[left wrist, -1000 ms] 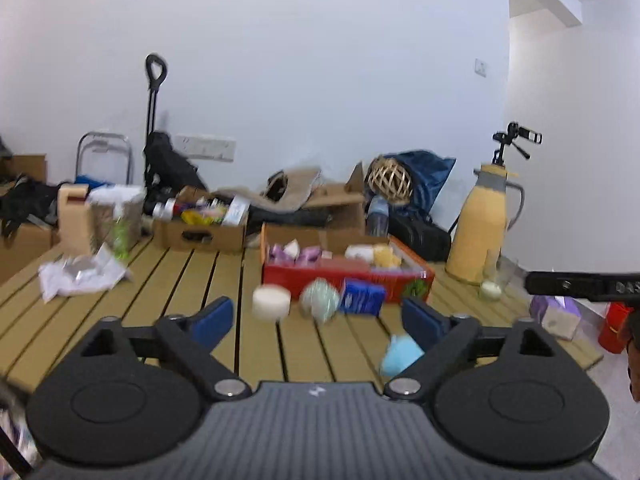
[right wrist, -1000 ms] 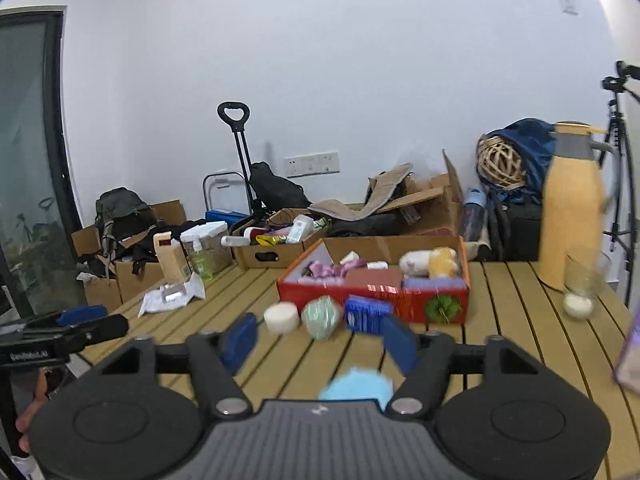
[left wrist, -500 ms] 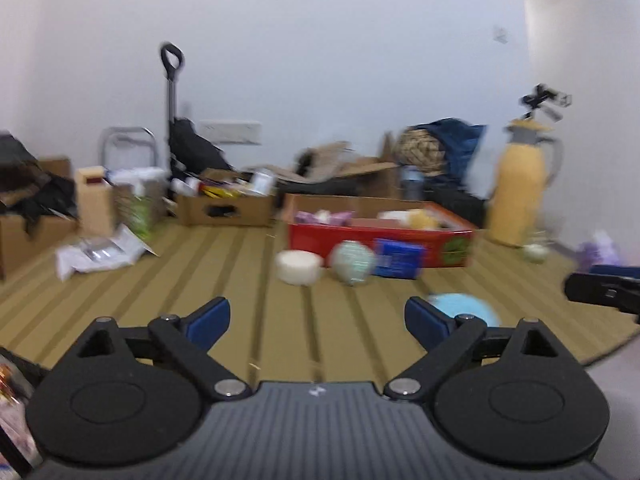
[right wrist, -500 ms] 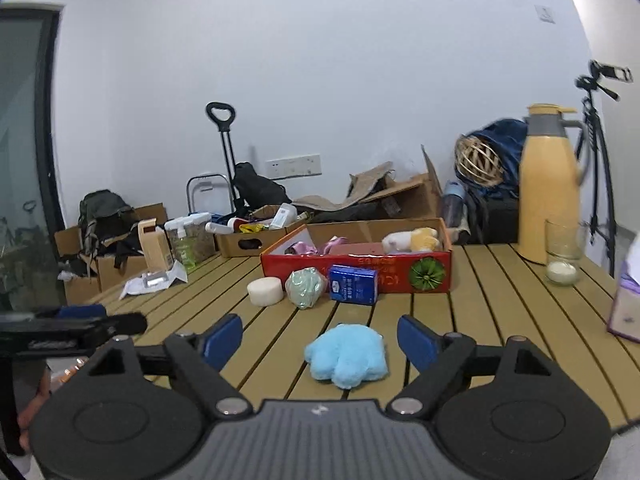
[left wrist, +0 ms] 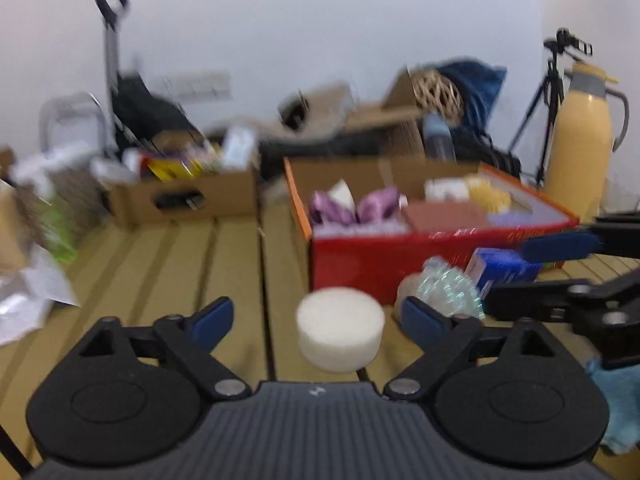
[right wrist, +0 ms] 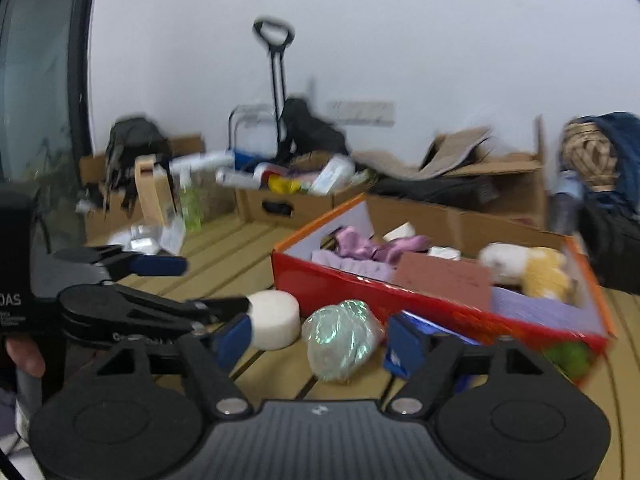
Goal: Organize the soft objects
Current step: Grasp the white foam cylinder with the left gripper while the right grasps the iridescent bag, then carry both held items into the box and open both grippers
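Red box part-filled, three soft things not yet in it.

Foam puck (left wrist: 339,329) sits between the spread, empty fingers of the left gripper (left wrist: 316,317); the right gripper (right wrist: 319,338), also released and empty, frames the green wrapped ball (right wrist: 341,340). Both lie on the slatted table (left wrist: 236,264) just near of the red box (left wrist: 400,256), which holds purple cloth and plush; a blue fuzzy thing (left wrist: 618,400) waits at near right.
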`<state>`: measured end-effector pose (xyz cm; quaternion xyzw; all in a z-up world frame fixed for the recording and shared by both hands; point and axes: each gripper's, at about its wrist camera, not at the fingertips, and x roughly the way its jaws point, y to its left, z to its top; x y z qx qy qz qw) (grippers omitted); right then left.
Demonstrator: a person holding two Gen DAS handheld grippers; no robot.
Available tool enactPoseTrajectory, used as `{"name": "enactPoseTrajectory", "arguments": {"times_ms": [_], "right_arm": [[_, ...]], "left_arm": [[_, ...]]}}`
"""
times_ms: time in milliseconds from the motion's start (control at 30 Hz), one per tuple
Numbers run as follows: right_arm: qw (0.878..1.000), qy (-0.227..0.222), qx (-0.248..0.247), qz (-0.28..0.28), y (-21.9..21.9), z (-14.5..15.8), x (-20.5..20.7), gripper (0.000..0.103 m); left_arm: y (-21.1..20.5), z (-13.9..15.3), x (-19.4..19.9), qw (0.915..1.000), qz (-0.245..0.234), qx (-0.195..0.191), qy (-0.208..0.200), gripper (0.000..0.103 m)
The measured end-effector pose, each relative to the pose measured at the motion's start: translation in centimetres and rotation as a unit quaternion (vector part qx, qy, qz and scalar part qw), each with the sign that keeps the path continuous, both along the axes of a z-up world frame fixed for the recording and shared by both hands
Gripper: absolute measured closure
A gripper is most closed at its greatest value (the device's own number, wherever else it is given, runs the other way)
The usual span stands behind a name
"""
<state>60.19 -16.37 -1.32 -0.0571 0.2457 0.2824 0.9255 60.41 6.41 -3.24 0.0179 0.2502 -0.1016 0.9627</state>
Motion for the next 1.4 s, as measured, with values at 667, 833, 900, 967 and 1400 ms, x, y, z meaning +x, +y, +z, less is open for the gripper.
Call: {"name": "enactPoseTrajectory", "arguments": {"times_ms": [667,833,900,967,1400], "right_arm": [[0.999,-0.002,0.038,0.012,-0.6,1.0,-1.1,0.068],[0.991,-0.003,0.127,-0.034,-6.4,3.5,-8.5,0.068],[0.991,0.002,0.126,-0.049,-7.8,3.7,-10.9,0.068],[0.991,0.007,0.120,-0.059,-8.7,3.7,-13.1,0.068],[0.984,-0.001,0.140,-0.107,-12.8,3.1,-19.6,0.067]], "left_arm": [[1.4,0.5,-2.5,0.9944,-0.016,-0.103,0.018,0.060],[2.8,2.9,-10.7,0.9886,0.025,-0.149,0.001,0.059],[2.7,3.2,-13.2,0.9872,0.035,-0.156,0.000,0.059],[2.3,3.3,-15.3,0.9859,0.038,-0.163,-0.001,0.058],[0.0,5.0,-19.1,0.9856,0.019,-0.167,-0.020,0.058]]}}
